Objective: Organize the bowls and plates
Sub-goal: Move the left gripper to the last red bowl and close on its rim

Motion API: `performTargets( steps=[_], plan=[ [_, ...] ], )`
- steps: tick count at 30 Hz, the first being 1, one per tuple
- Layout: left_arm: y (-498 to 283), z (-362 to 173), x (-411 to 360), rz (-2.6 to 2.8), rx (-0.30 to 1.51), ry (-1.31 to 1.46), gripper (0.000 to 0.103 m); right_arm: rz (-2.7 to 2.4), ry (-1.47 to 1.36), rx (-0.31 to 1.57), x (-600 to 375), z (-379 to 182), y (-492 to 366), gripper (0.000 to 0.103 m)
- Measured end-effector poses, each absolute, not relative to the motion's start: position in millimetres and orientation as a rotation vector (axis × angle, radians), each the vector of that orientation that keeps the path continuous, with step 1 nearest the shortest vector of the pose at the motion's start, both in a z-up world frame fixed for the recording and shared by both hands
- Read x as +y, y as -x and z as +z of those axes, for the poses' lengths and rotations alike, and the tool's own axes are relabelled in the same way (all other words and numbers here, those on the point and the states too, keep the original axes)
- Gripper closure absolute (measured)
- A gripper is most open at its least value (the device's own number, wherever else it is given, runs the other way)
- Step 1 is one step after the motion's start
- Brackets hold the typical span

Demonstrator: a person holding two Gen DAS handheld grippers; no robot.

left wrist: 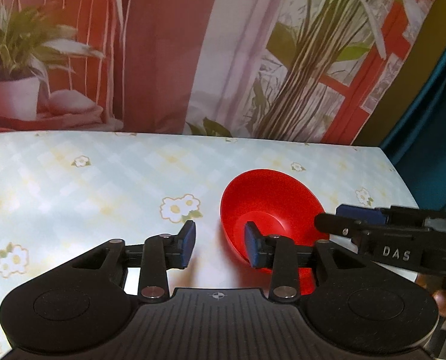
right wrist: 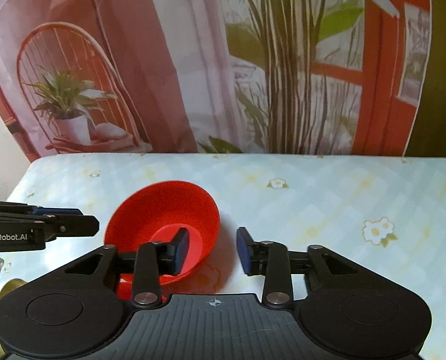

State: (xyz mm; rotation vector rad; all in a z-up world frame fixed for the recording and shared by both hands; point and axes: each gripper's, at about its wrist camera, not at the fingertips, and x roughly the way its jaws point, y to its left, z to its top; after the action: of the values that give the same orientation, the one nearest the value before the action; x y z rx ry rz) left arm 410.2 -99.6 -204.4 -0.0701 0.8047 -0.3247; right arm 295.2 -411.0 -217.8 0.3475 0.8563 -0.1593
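Bowl (left wrist: 268, 207) sat red on desk (left wrist: 103, 180); your left tool (left wrist: 220, 246) and right tool (right wrist: 212, 250) straddled its rim, part-open, gripping nothing.

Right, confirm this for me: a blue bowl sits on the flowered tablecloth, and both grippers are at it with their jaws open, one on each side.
Wrong in one respect: the bowl is red, not blue, as both wrist views show. The rest holds: it sits on the flowered tablecloth, and the left gripper and right gripper are at it with jaws open, one on each side.
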Motion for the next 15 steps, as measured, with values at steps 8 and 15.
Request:
performTargets(
  steps=[8,15],
  plan=[
    [-421.9,-213.2,-100.7,-0.329,0.833,0.07,0.064,-0.143,-0.369,0.885,-410.7,-235.1,-303.5,0.066],
    [-421.5,-218.7,-108.2,-0.36,0.856,0.043,0.085,-0.107,-0.36,0.895,-403.6,-236.8,-304.6,0.088]
  ],
)
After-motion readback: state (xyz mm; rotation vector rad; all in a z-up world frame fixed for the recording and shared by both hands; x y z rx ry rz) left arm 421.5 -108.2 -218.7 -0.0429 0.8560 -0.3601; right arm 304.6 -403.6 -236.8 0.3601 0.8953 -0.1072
